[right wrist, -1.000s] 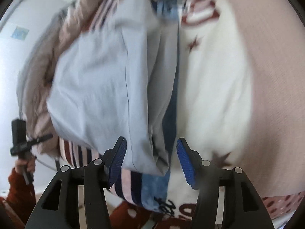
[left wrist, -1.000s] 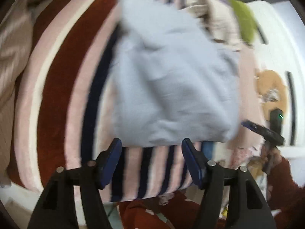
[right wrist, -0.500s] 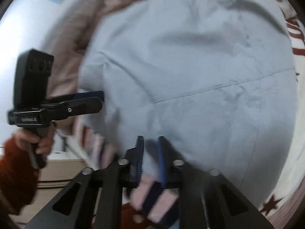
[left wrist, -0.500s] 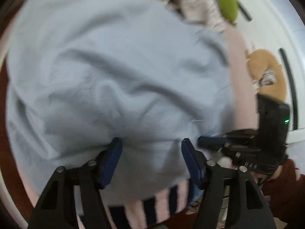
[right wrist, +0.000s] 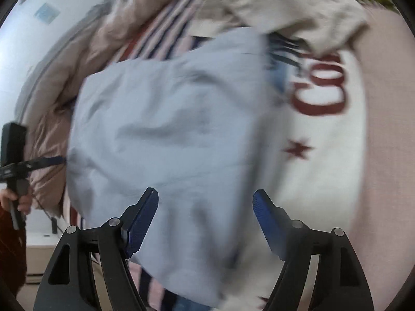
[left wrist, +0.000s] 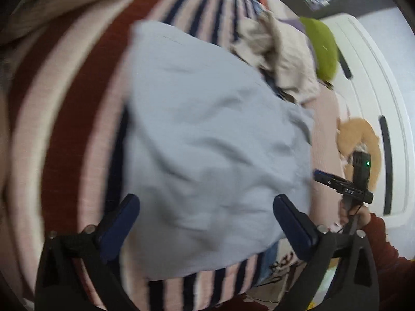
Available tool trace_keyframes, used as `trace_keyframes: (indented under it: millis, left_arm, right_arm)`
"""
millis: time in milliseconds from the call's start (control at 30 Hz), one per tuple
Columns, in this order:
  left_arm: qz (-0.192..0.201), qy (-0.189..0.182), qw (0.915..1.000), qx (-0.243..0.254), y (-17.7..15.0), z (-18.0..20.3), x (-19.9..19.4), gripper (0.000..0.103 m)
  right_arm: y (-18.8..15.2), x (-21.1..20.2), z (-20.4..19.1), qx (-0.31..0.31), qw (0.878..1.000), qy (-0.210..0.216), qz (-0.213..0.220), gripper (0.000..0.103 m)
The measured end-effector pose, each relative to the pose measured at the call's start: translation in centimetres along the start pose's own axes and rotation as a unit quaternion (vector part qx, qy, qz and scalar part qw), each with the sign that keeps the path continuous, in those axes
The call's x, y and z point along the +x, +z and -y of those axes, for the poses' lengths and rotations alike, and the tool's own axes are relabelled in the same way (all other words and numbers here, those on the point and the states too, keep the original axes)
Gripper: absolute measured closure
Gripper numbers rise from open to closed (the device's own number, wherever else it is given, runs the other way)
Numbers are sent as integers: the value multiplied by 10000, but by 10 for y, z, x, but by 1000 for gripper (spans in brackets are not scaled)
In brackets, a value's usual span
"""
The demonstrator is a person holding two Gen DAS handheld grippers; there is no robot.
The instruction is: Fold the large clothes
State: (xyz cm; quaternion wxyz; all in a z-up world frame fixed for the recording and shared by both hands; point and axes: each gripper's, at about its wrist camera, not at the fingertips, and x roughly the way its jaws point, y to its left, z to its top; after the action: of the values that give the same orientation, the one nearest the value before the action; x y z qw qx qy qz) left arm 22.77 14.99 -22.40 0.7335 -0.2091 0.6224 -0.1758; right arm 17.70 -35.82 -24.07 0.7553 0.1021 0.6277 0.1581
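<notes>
A light blue garment point(left wrist: 212, 140) lies folded in a rumpled rectangle on a striped bedspread point(left wrist: 77, 108). My left gripper point(left wrist: 206, 217) is open and empty, hovering over the garment's near edge. In the right wrist view the same blue garment point(right wrist: 168, 129) fills the middle, and my right gripper point(right wrist: 206, 212) is open and empty above its near edge. Each view shows the other gripper at the side: the right one point(left wrist: 342, 189) and the left one point(right wrist: 15, 160). Both views are motion-blurred.
A beige crumpled garment point(left wrist: 275, 51) and a green cushion point(left wrist: 324, 49) lie beyond the blue garment. A white blanket with red letters and stars point(right wrist: 324, 140) lies right of it. A white wardrobe point(left wrist: 373, 103) stands at the right. A tan quilt point(right wrist: 77, 59) lies at the left.
My right gripper was shut on the blue garment's edge half a second ago and has opened, letting it go. Both grippers have pulled back from the garment, which now lies on the bedspread.
</notes>
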Motion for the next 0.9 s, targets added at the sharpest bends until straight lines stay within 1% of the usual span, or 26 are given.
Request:
trace_keyframes:
  millis: [33, 67, 100, 133, 167, 200, 267, 300, 333, 400, 467, 500, 533, 567, 600, 633, 667, 700, 733, 767, 800, 833, 900]
  left_arm:
    - [-67, -28, 9999, -133, 0, -13, -1, 1]
    - [-181, -159, 9992, -327, 3, -25, 4, 1]
    - [-393, -415, 9963, -644, 3, -40, 14, 1]
    - [-595, -587, 9928, -854, 4, -50, 26, 1]
    - [-818, -637, 9902, -939, 1, -56, 37, 1]
    - [-1004, -563, 9892, -909, -1, -59, 52, 1]
    - [-1202, -360, 9884, -857, -5, -64, 71, 1]
    - [-1298, -347, 9865, -934, -8, -67, 82, 1]
    - [-1453, -408, 9834, -1005, -11, -68, 94, 1]
    - [-1529, -455, 9821, -1003, -14, -68, 106, 1]
    - [-1384, -417, 9851, -931, -14, -67, 107, 1]
    - [-1308, -459, 9858, -950, -14, -67, 106, 1]
    - [-1271, -491, 9859, -974, -15, -68, 104, 4]
    - [-1229, -531, 9860, -997, -17, -70, 101, 7]
    - [-1203, -587, 9857, -1022, -17, -71, 99, 17]
    - [-1168, -687, 9851, -1060, -18, -72, 94, 29]
    - [-1130, -722, 9853, -1064, -19, -75, 89, 35]
    - [-1079, -748, 9859, -1038, -20, -74, 83, 49]
    - [-1026, -733, 9870, -993, -22, -72, 78, 60]
    - [-951, -666, 9891, -907, -23, -69, 70, 64]
    - [-866, -606, 9914, -775, -25, -65, 60, 70]
    - [-792, -581, 9927, -697, -27, -62, 52, 74]
    - [-640, -550, 9944, -636, -32, -56, 34, 79]
  right_arm:
    - [0, 2, 6, 89, 9999, -72, -121, 29]
    - [-1, 6, 20, 215, 9993, -19, -292, 29]
    - [1, 7, 41, 373, 9979, 188, -501, 29]
    - [-1, 23, 50, 617, 9934, 550, -790, 28]
    - [-5, 31, 54, 775, 9893, 779, -963, 28]
    - [-14, 43, 57, 941, 9840, 962, -1167, 28]
    - [-17, 63, 63, 1088, 9794, 1058, -1330, 27]
    - [-18, 73, 65, 1173, 9767, 1184, -1355, 27]
    - [-18, 79, 67, 1247, 9738, 1306, -1380, 27]
    - [-19, 95, 66, 1327, 9689, 1534, -1416, 27]
    - [-14, 104, 63, 1267, 9684, 1615, -1418, 30]
    - [-12, 109, 60, 1246, 9683, 1648, -1403, 35]
    - [-10, 112, 57, 1246, 9676, 1718, -1367, 39]
    - [-8, 113, 55, 1253, 9666, 1783, -1348, 49]
    - [-7, 116, 52, 1263, 9647, 1877, -1346, 54]
    - [-6, 119, 46, 1262, 9643, 1897, -1351, 57]
    - [-3, 122, 41, 1241, 9649, 1883, -1344, 59]
    - [-3, 121, 37, 1201, 9655, 1887, -1330, 64]
    - [-2, 120, 33, 1169, 9660, 1904, -1304, 72]
    - [1, 121, 25, 1149, 9654, 1978, -1257, 76]
    - [-1, 115, 18, 1129, 9646, 2056, -1204, 81]
    - [1, 113, 10, 1087, 9652, 2080, -1158, 83]
    - [3, 107, -6, 996, 9669, 2084, -1081, 87]
